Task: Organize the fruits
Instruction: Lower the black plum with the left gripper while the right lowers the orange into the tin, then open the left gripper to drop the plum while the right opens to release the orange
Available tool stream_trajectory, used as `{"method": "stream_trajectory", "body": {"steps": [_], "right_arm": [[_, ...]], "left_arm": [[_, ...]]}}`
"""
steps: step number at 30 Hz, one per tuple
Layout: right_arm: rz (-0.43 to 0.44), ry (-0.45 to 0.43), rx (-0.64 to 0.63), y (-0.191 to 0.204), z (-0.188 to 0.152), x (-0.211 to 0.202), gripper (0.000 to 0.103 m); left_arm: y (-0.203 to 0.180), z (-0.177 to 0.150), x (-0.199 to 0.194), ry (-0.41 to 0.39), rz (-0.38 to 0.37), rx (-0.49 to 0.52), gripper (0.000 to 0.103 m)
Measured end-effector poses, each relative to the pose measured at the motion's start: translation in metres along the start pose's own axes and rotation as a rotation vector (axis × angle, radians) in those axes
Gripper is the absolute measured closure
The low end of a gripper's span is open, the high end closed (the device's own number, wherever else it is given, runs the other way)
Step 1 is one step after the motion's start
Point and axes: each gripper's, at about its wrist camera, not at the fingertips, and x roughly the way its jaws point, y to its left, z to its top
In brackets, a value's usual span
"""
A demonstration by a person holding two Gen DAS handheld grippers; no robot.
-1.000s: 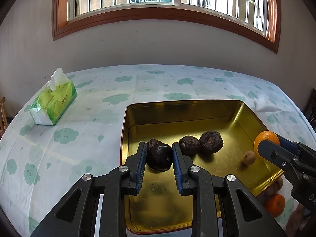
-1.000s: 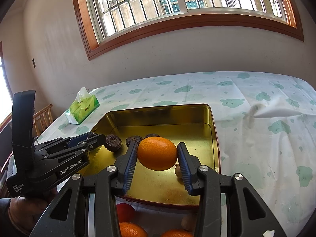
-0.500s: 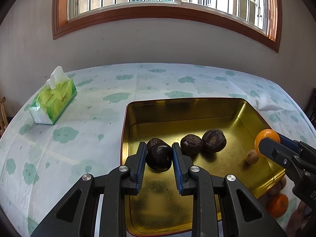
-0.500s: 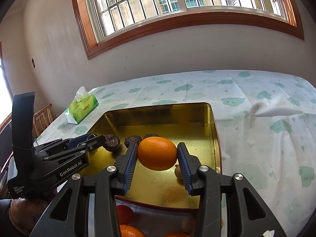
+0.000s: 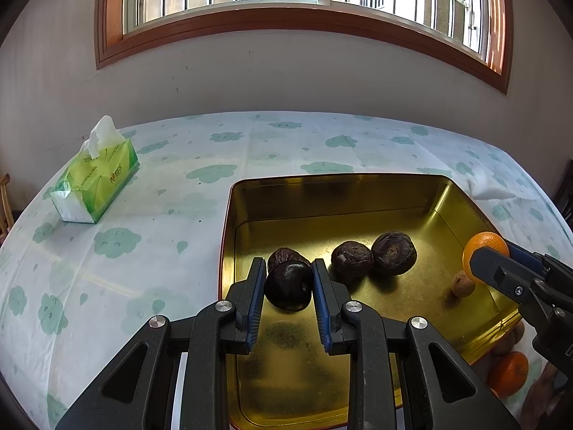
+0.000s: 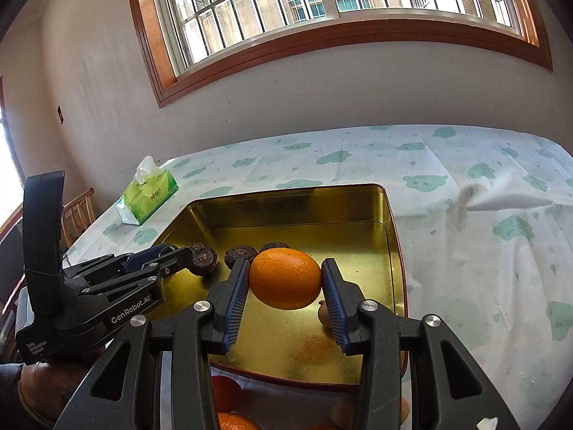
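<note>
a dark, smooth passion fruit is clamped between the blue pads of the left gripper, whose jaws are closed on it, above the near left part of a gold metal tray. three wrinkled dark passion fruits are seen on the tray floor: one just behind the held fruit, and two touching each other near the middle. a small brown fruit, possibly a longan, is seen by the tray's right wall.

an orange mandarin is gripped by the right gripper, its jaws closed on the fruit's two sides, above the near right part of the tray. the small brown fruit is partly hidden behind the right pad.

outside the tray's near edge, on the tablecloth, further fruit is seen: a red one, mandarins and brownish round ones, partly covered by the gripper frames.

a green tissue pack is placed near the table's far left corner, well apart from the tray. a crumpled white tissue is seen on the cloth to the right of the tray. a wooden chair is visible beyond the table's left edge. a hand is seen under the left gripper's body.
</note>
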Motion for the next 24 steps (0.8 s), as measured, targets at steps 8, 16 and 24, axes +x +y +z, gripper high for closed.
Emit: {"method": "stream_trajectory", "body": {"steps": [8, 16, 24], "right_arm": [[0.001, 0.002, 0.000, 0.001, -0.001, 0.003, 0.065], [0.002, 0.005, 0.001, 0.002, -0.001, 0.008, 0.065], [0.003, 0.009, 0.001, 0.002, -0.002, 0.013, 0.065]], "left_arm": [[0.000, 0.000, 0.001, 0.000, -0.001, 0.004, 0.077], [0.000, 0.000, 0.003, -0.002, 0.000, 0.005, 0.077], [-0.002, 0.003, 0.003, -0.004, 0.001, 0.006, 0.077]]}}
